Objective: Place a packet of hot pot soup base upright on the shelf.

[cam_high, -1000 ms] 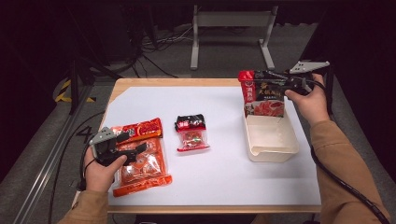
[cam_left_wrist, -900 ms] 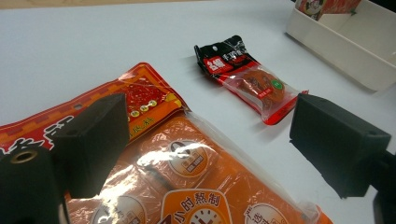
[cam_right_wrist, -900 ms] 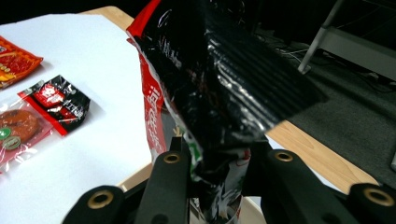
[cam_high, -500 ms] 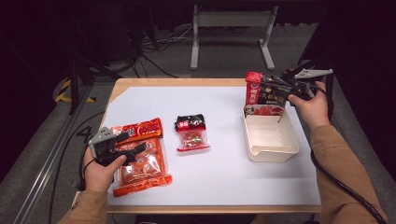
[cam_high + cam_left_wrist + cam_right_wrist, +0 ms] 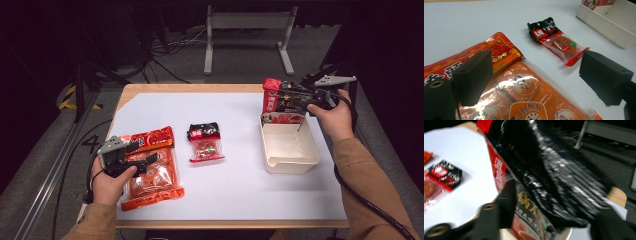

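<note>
Right gripper (image 5: 292, 97) holds level at the far end of the white bin (image 5: 289, 159). Its fingers have just been opening. The black-and-red pouch (image 5: 280, 100) stands between them, lower edge down inside the bin's far end, top leaning toward the fingers. In the right gripper view the pouch face sits between the two fingers with a gap on the right side, so the hold looks released, not pressing. Picture is motion-blurred; contact on the left finger cannot be ruled out.

Left gripper (image 5: 131, 159) rests low over the large orange packet (image 5: 152, 175), fingers wide, nothing between them. The packet lies flat on the desk (image 5: 240, 200) directly beneath the fingers. The small red-and-black sachet (image 5: 556, 41) lies ahead of the left fingers, well apart from the bin.

Handling judgement:
- Pouch: glossy film, soft, likely light. Slippery under the pads and will flop if taken by a corner. Best hold is the flat sealed top edge.
- Orange packet: wide, limp, lumpy with contents. Pinch a sealed edge or corner; expect sag when lifted.
</note>
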A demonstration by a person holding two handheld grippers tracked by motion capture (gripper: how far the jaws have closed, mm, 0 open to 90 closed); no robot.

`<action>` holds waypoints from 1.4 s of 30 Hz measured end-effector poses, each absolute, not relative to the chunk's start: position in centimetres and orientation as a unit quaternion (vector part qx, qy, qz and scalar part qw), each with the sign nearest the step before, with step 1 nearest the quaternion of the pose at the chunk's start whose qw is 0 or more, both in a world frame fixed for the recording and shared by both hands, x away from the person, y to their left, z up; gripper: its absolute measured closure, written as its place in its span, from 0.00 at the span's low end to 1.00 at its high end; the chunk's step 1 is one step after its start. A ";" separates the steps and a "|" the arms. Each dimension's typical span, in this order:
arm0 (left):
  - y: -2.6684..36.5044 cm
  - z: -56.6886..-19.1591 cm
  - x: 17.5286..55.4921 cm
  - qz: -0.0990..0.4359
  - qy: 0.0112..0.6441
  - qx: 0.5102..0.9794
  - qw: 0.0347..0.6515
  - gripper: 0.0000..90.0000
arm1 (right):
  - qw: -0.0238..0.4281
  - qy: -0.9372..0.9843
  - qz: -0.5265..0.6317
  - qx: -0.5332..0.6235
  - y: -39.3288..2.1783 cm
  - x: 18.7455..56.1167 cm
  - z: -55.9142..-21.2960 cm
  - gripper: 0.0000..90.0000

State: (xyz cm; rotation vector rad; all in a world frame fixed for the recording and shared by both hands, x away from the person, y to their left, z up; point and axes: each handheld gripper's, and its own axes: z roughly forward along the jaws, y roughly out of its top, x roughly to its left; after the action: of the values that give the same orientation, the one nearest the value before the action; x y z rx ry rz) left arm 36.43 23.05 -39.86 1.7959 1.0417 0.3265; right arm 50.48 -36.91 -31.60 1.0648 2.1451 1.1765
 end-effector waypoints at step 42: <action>24.4 -38.6 37.4 0.167 0.437 0.759 0.453 0.12 | 0.222 0.745 0.516 0.359 -33.8 36.0 -32.3 0.30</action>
State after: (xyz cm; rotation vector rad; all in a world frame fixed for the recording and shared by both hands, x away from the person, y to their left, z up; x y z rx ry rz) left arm 37.45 24.40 -38.61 1.8729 1.0788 0.4131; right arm 36.04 -33.79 -32.35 0.9916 2.0588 1.4248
